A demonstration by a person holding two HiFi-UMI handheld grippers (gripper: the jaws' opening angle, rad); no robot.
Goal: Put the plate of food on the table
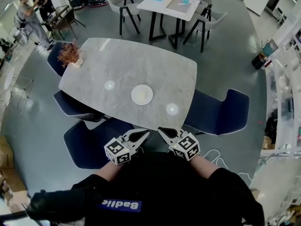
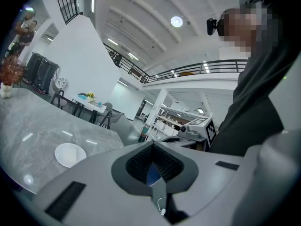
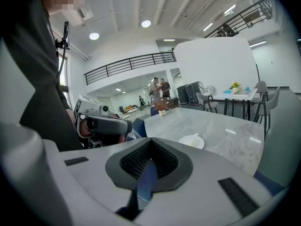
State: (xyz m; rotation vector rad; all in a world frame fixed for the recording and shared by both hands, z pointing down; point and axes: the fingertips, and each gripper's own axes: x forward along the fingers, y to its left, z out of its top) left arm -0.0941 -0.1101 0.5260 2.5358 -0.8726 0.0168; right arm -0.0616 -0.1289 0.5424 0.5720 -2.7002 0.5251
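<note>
A white plate (image 1: 141, 94) lies on the grey marble table (image 1: 117, 65), near its front edge; I see no food on it. It also shows in the left gripper view as the plate (image 2: 70, 154) and in the right gripper view as the plate (image 3: 192, 141). Both grippers hang close to my chest, short of the table edge. My left gripper (image 1: 146, 134) (image 2: 153, 145) is shut with nothing in it. The right gripper (image 1: 161, 130) (image 3: 150, 142) is shut and empty too, its tips pointing toward the left one.
A small potted dried plant (image 1: 70, 55) stands at the table's far left corner. Blue chairs (image 1: 221, 112) (image 1: 87, 142) ring the table. A second table (image 1: 171, 4) with chairs stands behind. Two people (image 1: 33, 8) stand at far left. A cable (image 1: 214, 154) lies on the floor.
</note>
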